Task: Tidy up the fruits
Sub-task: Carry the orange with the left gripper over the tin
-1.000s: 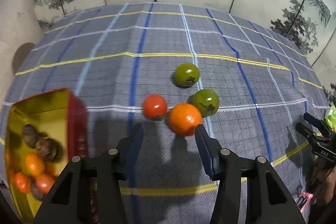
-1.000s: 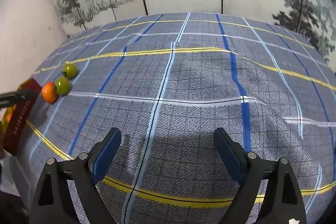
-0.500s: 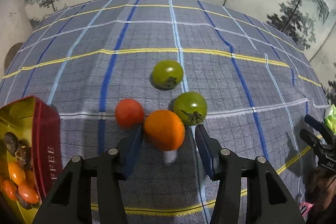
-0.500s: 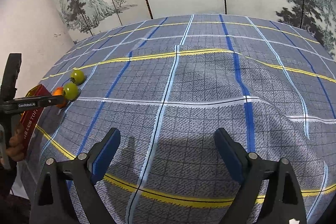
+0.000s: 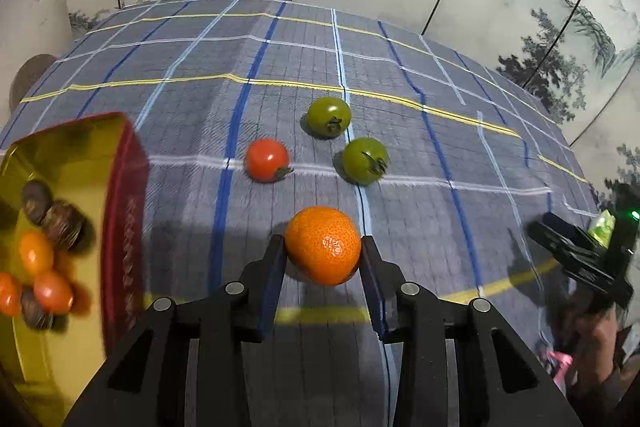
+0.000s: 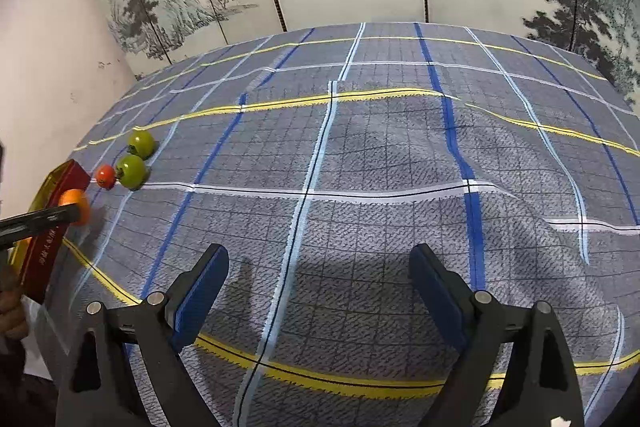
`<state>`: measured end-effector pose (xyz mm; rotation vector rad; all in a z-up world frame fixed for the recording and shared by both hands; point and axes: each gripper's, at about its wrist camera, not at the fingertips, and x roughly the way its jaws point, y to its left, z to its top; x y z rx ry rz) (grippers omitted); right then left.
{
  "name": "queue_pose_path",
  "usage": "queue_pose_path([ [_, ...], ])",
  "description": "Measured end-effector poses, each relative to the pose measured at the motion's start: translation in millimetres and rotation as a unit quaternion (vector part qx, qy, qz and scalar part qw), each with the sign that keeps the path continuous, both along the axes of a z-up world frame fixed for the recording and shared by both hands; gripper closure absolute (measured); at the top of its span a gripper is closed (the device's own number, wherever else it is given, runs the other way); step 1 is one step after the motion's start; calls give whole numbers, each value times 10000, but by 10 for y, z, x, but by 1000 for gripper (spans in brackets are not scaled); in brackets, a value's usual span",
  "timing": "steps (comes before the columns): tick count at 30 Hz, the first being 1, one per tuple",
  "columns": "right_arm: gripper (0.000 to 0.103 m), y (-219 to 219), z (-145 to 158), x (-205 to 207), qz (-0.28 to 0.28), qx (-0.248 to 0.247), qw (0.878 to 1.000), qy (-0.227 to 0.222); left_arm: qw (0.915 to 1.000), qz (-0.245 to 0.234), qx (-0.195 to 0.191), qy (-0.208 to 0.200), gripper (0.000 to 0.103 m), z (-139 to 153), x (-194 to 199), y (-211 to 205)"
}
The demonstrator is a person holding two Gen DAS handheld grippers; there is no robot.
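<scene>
Cloth: woven blue-grey tablecloth (image 5: 400, 75) checked with yellow, white and blue lines, wrinkled in places.
Tin: one rectangular metal tin (image 5: 120, 211), red outside, gold inside, at the left; several small round orange and dark brown fruits lie in it.
Orange: one round, dimpled orange (image 5: 323, 245), between the left gripper (image 5: 322, 259) fingers, which are closing, pads touching both its sides.
Tomatoes: three smooth and round, loose on the cloth beyond the orange; two green tomatoes (image 5: 329, 116), one red tomato (image 5: 267, 160).
Right gripper (image 6: 318, 283): blue-padded fingers spread wide over bare cloth, well apart from the fruit.
</scene>
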<state>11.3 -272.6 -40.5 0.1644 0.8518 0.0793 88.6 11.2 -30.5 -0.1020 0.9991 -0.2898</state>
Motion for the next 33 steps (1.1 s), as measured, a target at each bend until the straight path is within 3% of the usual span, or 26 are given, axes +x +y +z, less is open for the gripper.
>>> queue_pose_path([
  [8,13,341,19,29,305,-166,9994,6,9997,-50,51,-233,65,257,-352,149],
  [16,13,706,-31,129,629,-531,9966,70,9980,291,227,-521,65,450,-487,507],
  [22,13,567,-68,172,420,-299,9985,155,9931,611,695,-726,65,459,-572,728],
  [33,3,659,-106,191,508,-547,9969,267,9888,962,897,-704,65,311,-671,1039],
])
